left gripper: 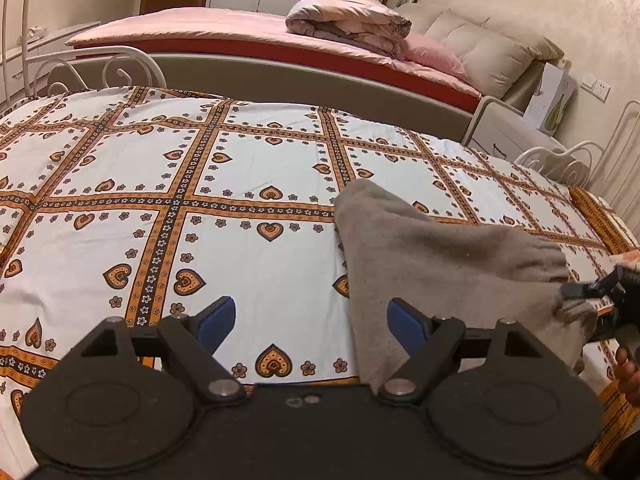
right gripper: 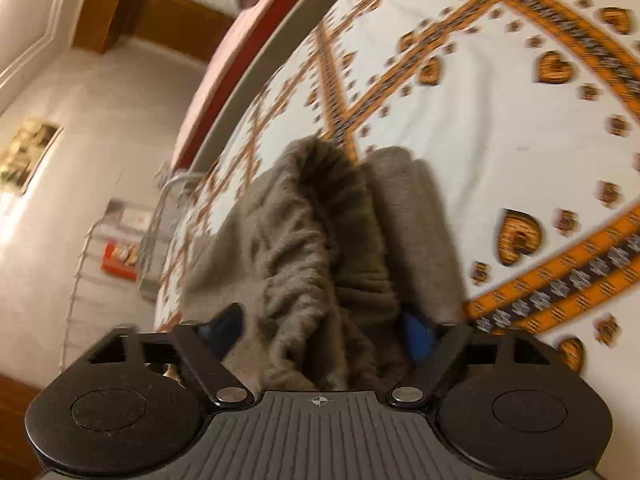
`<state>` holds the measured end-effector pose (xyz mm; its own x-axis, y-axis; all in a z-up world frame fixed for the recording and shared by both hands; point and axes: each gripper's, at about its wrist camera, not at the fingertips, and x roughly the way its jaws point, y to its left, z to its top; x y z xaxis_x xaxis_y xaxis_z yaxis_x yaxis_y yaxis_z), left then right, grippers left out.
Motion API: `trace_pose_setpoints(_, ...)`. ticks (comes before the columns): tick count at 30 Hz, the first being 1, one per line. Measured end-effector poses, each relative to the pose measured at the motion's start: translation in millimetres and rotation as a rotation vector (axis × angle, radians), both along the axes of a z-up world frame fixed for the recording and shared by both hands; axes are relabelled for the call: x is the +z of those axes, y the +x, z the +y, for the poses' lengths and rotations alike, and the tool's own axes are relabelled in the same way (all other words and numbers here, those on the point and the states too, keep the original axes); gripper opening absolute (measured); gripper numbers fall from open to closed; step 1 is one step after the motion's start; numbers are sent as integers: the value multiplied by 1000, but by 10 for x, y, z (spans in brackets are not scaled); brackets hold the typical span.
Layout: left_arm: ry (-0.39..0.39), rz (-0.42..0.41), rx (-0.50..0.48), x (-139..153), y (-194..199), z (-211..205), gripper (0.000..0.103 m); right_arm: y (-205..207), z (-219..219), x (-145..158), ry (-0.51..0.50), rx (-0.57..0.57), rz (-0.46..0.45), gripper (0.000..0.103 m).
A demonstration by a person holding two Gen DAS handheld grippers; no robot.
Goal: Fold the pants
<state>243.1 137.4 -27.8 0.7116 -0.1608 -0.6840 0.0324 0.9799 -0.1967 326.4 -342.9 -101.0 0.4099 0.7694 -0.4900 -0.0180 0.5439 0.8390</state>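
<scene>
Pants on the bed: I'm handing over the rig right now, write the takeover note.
Left gripper: jaws open, nothing between them, over the patterned bedsheet just left of the pants.
Right gripper: jaws wide, at the bunched elastic waistband; cloth lies between them but the pads do not appear to press on it.
Grey pants: lying in a loose fold on the sheet, waist end at the right gripper, far end toward the pink bed.
Done: apparently a first fold.
Left: probably regrip, fold again and flatten the rumpled waistband.
</scene>
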Motion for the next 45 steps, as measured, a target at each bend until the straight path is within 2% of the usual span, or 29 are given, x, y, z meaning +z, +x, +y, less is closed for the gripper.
trace_pose_setpoints(1, 2, 3, 0, -2, 4, 3, 76, 19, 5, -7, 15, 11, -1, 95)
trace_pose_setpoints(3, 7, 9, 3, -12, 12, 10, 76, 30, 59, 46, -27, 53, -31, 93)
trace_pose_setpoints(5, 8, 15, 11, -25, 29, 19, 76, -4, 159, 144, -128, 88, -85, 46)
trace_pose_setpoints(8, 4, 20, 14, -40, 55, -5, 76, -74, 215, 216, -95, 92, -120, 38)
trace_pose_setpoints(11, 8, 13, 3, -37, 73, -69, 76, -145, 144, 421, -3, 51, -201, 36)
trace_pose_setpoints(14, 8, 8, -7, -36, 88, -116, 76, -167, 52, 543, 19, -20, -257, 36)
trace_pose_setpoints(16, 9, 10, -11, -40, 96, -134, 76, -106, -40, 424, 1, -87, -212, 36)
trace_pose_setpoints(17, 11, 11, -11, -41, 99, -137, 76, -68, -66, 333, -26, -103, -169, 36)
trace_pose_setpoints(19, 8, 14, -11, -43, 103, -126, 76, 26, -64, 34, -72, -87, -14, 36)
trace_pose_setpoints(20, 7, 15, -10, -44, 103, -118, 76, 28, -83, -33, -46, -92, -2, 36)
trace_pose_setpoints(22, 5, 18, -11, -50, 106, -105, 76, 22, -79, 16, -48, -90, -19, 37)
trace_pose_setpoints(26, 3, 26, -16, -68, 114, -109, 76, -56, -42, 190, -33, -82, -124, 37)
trace_pose_setpoints(27, 3, 27, -21, -71, 119, -121, 76, -51, -28, 215, -63, -75, -145, 37)
trace_pose_setpoints(28, 6, 30, -25, -75, 123, -131, 76, -15, -2, 163, -124, -75, -122, 37)
trace_pose_setpoints(29, 10, 32, -28, -77, 122, -144, 76, 47, 6, 92, -131, -83, -89, 37)
trace_pose_setpoints(31, 19, 32, -38, -77, 110, -172, 76, 55, -50, 9, -64, -106, -56, 37)
trace_pose_setpoints(36, 35, 33, -51, -96, 109, -183, 76, 5, -14, 194, -108, -63, -100, 42)
trace_pose_setpoints(38, 33, 37, -52, -101, 122, -187, 76, -9, -4, 195, -130, -48, -100, 48)
trace_pose_setpoints(40, 31, 36, -58, -107, 136, -218, 76, -21, -28, 174, -123, -39, -85, 48)
trace_pose_setpoints(43, 39, 35, -73, -117, 171, -292, 76, 26, -9, 152, -177, -15, -91, 47)
trace_pose_setpoints(45, 40, 28, -74, -121, 187, -333, 76, -2, -49, 173, -158, -27, -89, 47)
